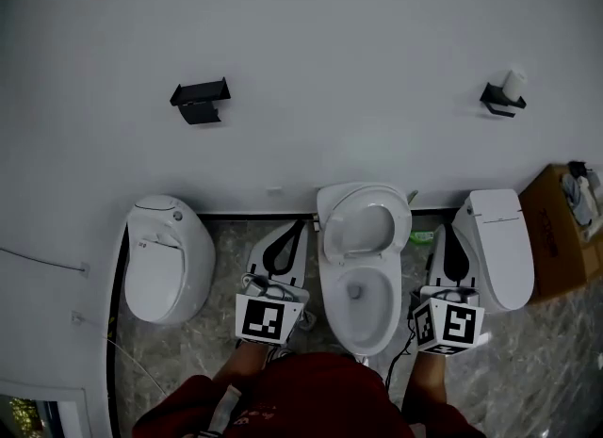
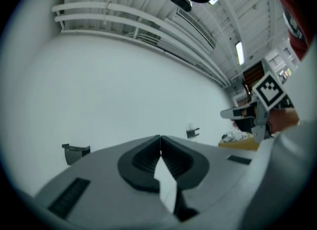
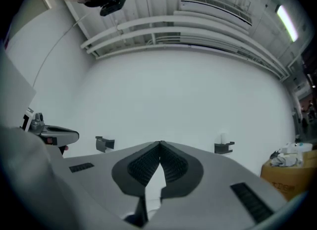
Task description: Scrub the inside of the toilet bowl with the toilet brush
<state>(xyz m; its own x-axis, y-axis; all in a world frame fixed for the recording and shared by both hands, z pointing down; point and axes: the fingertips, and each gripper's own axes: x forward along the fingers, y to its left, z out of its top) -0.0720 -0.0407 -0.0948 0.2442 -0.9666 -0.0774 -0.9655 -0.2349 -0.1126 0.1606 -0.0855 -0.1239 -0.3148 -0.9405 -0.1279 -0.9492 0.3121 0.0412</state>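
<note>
The white toilet (image 1: pixel 363 267) in the middle of the row has its lid up, and its bowl (image 1: pixel 361 297) is open to view. My left gripper (image 1: pixel 302 226) hangs to the left of it, held level and pointing at the wall, shut with nothing in it. My right gripper (image 1: pixel 440 231) hangs to the right of the bowl, also level and shut on nothing. In the left gripper view the jaws (image 2: pixel 160 136) meet at the tips against the white wall. The right gripper view shows the same (image 3: pixel 160 142). I see no toilet brush in any view.
A closed toilet (image 1: pixel 165 257) stands at the left and another (image 1: pixel 495 248) at the right. A small green object (image 1: pixel 421 235) lies by the wall between the middle and right toilets. On the wall are a black holder (image 1: pixel 200 102) and a second holder (image 1: pixel 502 97). A cardboard box (image 1: pixel 563 234) sits far right.
</note>
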